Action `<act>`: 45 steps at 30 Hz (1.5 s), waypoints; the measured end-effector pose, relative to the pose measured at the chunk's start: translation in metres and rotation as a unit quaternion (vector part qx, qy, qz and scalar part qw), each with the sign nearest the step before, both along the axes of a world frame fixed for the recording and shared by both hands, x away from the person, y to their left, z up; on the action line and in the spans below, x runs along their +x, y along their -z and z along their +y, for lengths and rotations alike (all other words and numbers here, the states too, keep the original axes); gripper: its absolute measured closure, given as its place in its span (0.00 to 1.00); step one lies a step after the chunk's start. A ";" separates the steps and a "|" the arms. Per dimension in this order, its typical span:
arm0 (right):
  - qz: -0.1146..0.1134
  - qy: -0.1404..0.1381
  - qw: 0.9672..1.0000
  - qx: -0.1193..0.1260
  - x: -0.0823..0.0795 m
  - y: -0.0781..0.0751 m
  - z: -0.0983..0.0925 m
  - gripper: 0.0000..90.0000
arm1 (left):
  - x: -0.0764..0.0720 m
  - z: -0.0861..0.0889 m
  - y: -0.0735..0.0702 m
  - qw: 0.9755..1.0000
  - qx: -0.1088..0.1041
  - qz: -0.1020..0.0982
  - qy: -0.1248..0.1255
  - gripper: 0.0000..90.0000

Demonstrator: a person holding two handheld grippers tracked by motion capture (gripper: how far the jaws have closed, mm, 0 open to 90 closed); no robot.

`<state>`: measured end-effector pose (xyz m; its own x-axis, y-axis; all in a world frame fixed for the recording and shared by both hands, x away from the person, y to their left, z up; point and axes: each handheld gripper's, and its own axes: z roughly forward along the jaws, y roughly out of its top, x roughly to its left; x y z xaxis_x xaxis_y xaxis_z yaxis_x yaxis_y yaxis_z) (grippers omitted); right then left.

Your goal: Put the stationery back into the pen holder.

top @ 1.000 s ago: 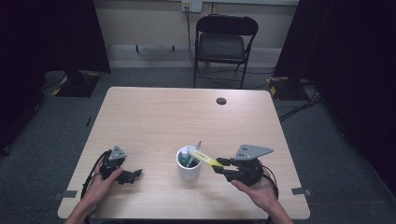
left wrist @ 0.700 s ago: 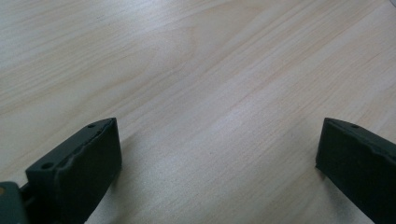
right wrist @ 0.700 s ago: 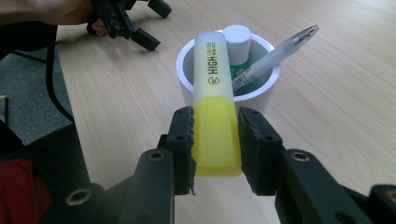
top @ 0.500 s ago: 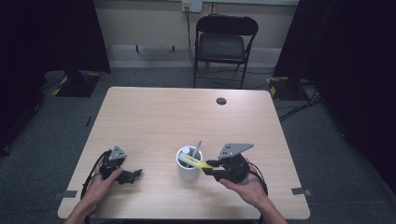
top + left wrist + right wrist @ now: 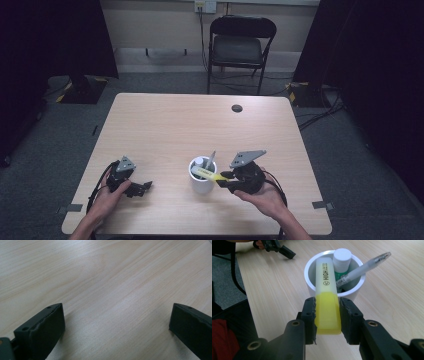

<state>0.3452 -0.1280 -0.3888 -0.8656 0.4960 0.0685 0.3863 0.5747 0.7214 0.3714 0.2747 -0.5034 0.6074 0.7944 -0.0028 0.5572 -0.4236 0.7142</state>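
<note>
1. The step in hand looked like putting a yellow highlighter (image 5: 327, 302) into the white cup (image 5: 312, 270) at the lower middle of the high view. The right tongs (image 5: 327, 312) were clamped on the highlighter's yellow rear half, and its pale capped end lay over the cup's near rim, pointing into the mouth.

2. The highlighter lay at a low slant, not upright. By my judgement the next move called for tipping its held end up so the cap slid down inside, then parting the tongs once the cup wall carried it.

3. Already in the cup stood a white-capped green marker (image 5: 342, 258) at the far side and a translucent grey pen (image 5: 362, 267) leaning out to the upper right of the right gripper view. They crowded the mouth, and the highlighter's tip could catch on the marker or lever the pen out.

4. The left tongs (image 5: 142, 188) rested on the bench (image 5: 170, 125) at the lower left of the high view, spread wide with nothing between them, well apart from the cup.

5. A dark cable grommet (image 5: 237, 108) sat near the bench's far edge, and a black folding chair (image 5: 239, 47) stood beyond it; neither stood in the way.
</note>
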 end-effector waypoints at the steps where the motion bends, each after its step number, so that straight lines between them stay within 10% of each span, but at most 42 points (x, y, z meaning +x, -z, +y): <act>1: -0.001 -0.001 1.000 -0.001 0.001 -0.001 0.002 0.75 | 0.000 0.000 0.000 1.000 0.000 0.000 0.000 0.00; 45: -0.024 -0.009 0.997 0.071 0.045 -0.010 0.052 0.76 | 0.000 0.000 0.000 1.000 0.001 0.000 0.000 0.00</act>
<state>0.3903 -0.0755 -0.3789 -0.8785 0.4682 0.0952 0.3399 0.4723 0.8133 0.3713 0.2748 -0.5033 0.6080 0.7940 -0.0014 0.5567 -0.4251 0.7137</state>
